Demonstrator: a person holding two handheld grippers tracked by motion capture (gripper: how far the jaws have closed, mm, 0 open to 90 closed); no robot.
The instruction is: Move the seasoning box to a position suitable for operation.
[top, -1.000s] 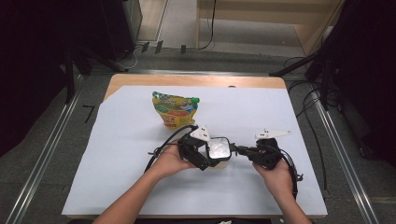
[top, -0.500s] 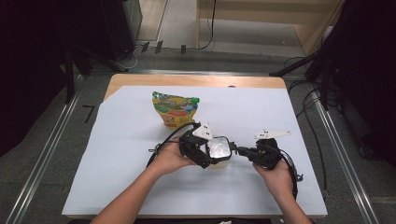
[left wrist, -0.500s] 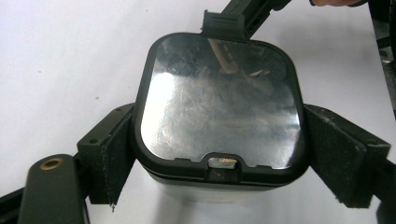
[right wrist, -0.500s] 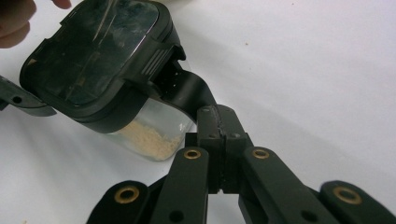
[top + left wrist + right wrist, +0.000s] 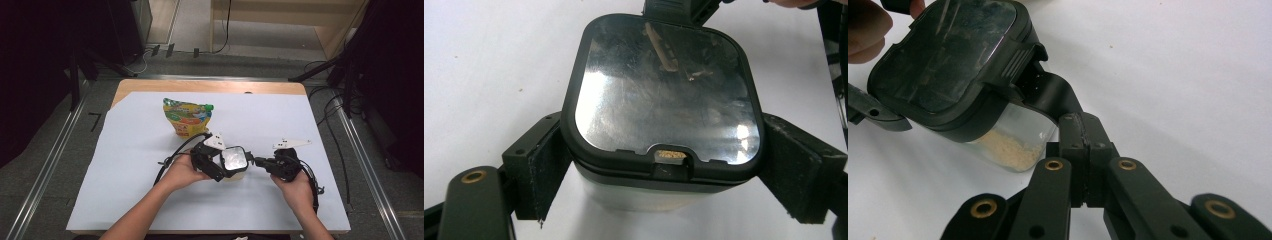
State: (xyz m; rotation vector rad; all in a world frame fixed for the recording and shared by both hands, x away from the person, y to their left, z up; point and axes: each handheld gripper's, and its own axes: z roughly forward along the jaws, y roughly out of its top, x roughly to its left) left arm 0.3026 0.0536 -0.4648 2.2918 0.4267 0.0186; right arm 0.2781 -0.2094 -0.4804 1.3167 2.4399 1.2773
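- A small clear container [image 5: 234,172] with a black-rimmed mirrored lid [image 5: 664,95] is seen near the front middle of the white sheet [image 5: 125,170] that covers the table; pale grain [image 5: 1008,147] lies in its bottom.
- In the right gripper view the container is tilted, its base on the sheet.
- A black latch flap [image 5: 1050,95] stands out from one edge of the lid and is pinched between the fully closed jaws of the right gripper [image 5: 1083,130].
- The container body is clamped from both sides just under the lid rim by the left gripper [image 5: 664,180], its jaws spread wide and its pads [image 5: 544,170] pressed to the walls.
- The step in hand is judged to be the unlatching or lifting of the lid.
- A firm, unchanged clamp should be kept by the left gripper, so that the body is not dragged or tipped further and the grain is not spilled.
- The flap should be drawn up and away from the rim in a smooth arc, not jerked, since the pinch is narrow and could slip.
- A colourful spouted pouch [image 5: 188,116] stands well apart, farther back on the sheet, and need not be disturbed.
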